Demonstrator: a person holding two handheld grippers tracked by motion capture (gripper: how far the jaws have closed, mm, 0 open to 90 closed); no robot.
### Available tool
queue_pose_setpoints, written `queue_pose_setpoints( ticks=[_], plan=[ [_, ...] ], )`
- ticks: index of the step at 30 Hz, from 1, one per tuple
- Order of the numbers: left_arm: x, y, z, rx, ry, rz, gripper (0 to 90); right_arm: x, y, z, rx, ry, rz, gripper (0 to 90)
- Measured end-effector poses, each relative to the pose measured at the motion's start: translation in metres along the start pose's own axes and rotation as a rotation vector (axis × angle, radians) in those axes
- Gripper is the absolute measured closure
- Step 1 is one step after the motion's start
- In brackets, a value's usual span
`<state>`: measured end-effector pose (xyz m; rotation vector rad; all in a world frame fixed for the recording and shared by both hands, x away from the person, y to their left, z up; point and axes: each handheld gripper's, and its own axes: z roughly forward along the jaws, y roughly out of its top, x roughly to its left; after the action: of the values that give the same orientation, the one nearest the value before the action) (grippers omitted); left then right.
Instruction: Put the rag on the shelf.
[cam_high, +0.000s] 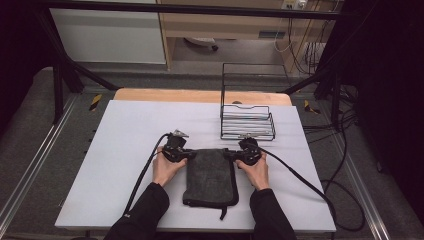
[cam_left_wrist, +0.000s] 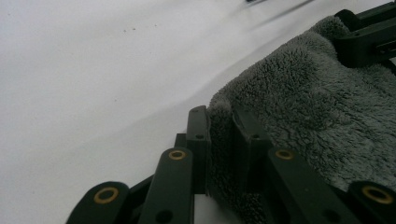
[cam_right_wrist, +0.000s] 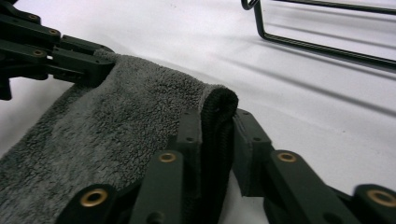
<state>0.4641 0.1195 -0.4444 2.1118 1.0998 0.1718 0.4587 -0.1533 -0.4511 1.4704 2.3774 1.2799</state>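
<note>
While wire rack (cam_high: 247, 122) behind the towel (cam_high: 211, 176) sits empty, left hand-held gripper (cam_high: 184, 154) and right hand-held gripper (cam_high: 235, 155) each pinch a far towel corner.

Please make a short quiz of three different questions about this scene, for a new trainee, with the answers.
1. True or false: both hand-held grippers are shut on the far corners of the grey towel.
2. Which thing stands on the table beyond the towel? A) a wire rack B) a glass bowl C) a wooden box
3. Fill in: the towel lies folded on the ____ mat.

Key
1. True. The left hand-held gripper pinches the far left corner, and the right hand-held gripper pinches the far right corner; each gripper view shows cloth between its jaws.
2. A, the black wire rack, on the person's right side.
3. white
</note>
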Motion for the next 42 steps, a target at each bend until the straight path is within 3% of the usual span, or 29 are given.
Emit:
queue_pose_setpoints(
  ticks=[6, 9, 20, 42],
  plan=[
    [0.001, 0.001, -0.003, 0.002, -0.008, -0.015, 80.7, -0.001, 0.003, -0.004, 0.012, 0.026, 0.016, 80.6],
    [0.0, 0.001, -0.008, -0.016, -0.012, -0.001, 81.2, 0.001, 0.003, -0.008, -0.001, 0.027, 0.009, 80.9],
    [-0.007, 0.003, -0.034, -0.099, -0.038, 0.021, 81.3, 0.015, 0.002, -0.028, -0.09, 0.035, -0.023, 80.9],
    [-0.033, 0.004, -0.082, -0.253, -0.039, 0.082, 81.3, 0.044, -0.003, -0.073, -0.273, 0.062, -0.107, 80.9]
  ],
)
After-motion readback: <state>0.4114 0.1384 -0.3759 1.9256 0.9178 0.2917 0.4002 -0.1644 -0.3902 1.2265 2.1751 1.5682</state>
